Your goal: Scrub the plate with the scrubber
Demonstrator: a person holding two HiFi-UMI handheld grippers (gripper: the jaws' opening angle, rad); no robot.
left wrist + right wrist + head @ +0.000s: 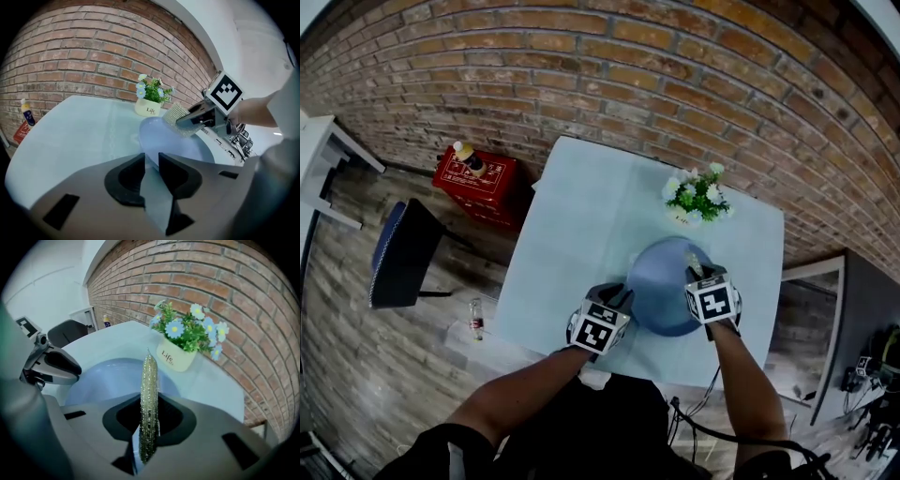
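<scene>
While the right gripper [149, 401] has its jaws pinched tight on the scrubber [149, 380], a thin glittery pad sticking out past the jaw tips, that pad hangs over the far part of the plate [661, 281]; whether it touches the surface I cannot tell. Left gripper [151, 157]: jaws drawn in on the plate's near rim, which runs between the pads, so it is clamped and steadied. Plate: pale blue, round, on the table [572, 234] by its near edge, right of middle. Flower pot [696, 199] stands just beyond the plate, toward the table's far right corner. Judgement on the step: the scrubber's broad face needs to be laid flat on the plate, since its thin edge would only skate. The rim clamp should stay firm so the plate does not slide on the smooth table top. Strokes are best made as short overlapping circles from the far rim back toward the clamped side. Pressure should be modest, because too much may tip the plate against its one held rim. The far strokes should stop short of the pot, which looks light and easy to knock.
</scene>
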